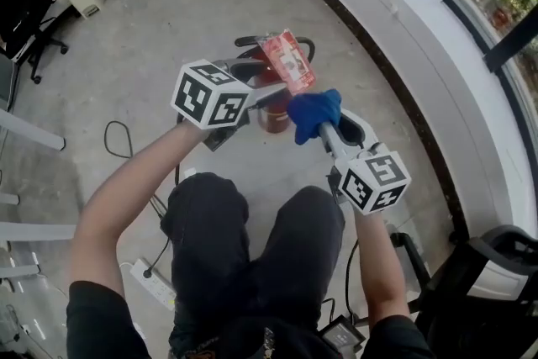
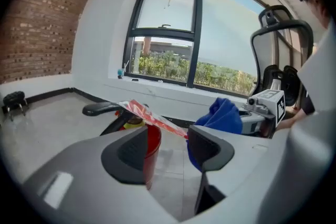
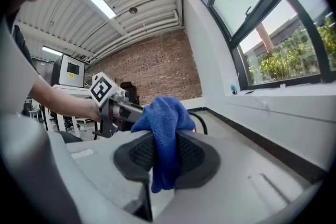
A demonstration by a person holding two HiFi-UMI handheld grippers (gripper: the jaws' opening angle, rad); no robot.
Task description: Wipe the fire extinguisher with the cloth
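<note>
Extinguisher (image 1: 272, 117) standing upright on floor (image 1: 168, 29), axis vertical. Left hand-held gripper (image 2: 167, 148) hanging open, empty, extinguisher just beyond jaws. Right hand-held gripper (image 3: 165, 157) clamping cloth (image 3: 164, 113), hovering just beside extinguisher's top; right seeming better placed for wiping.

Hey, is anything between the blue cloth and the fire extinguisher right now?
Only the tag on the extinguisher, sticking out from its top toward the cloth. Nothing else visible stands between them.
</note>
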